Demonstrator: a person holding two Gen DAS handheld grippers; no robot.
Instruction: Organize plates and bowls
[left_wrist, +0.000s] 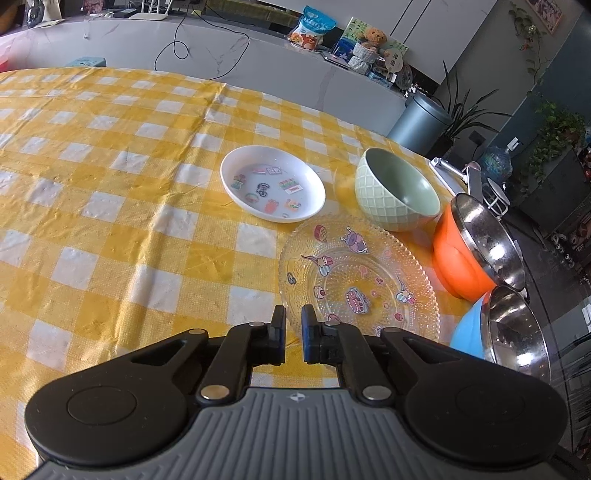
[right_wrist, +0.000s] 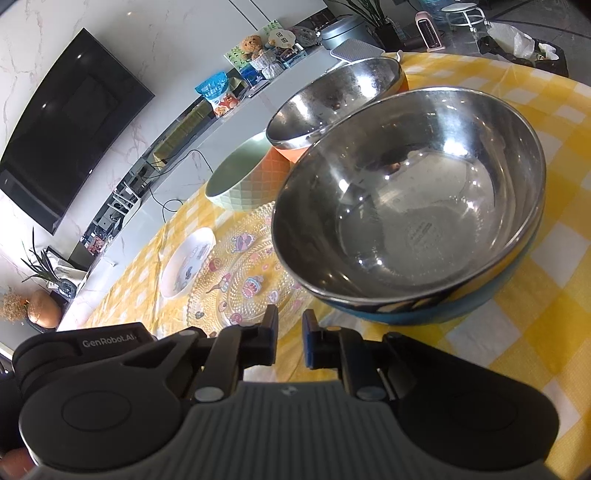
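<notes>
checked tablecloth (left_wrist: 110, 206), both grippers seemingly hovering empty

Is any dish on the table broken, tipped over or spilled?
Nothing stands out. The white plate, glass plate, green bowl, orange bowl and blue bowl all sit upright, unbroken and empty.

I am seeing a yellow checked cloth (left_wrist: 110, 177) covering the surface. A teddy bear (left_wrist: 373, 37) and a snack bag (left_wrist: 312, 27) are sitting on the ledge behind, and a dark screen (right_wrist: 62, 136) is hanging on the wall.
</notes>
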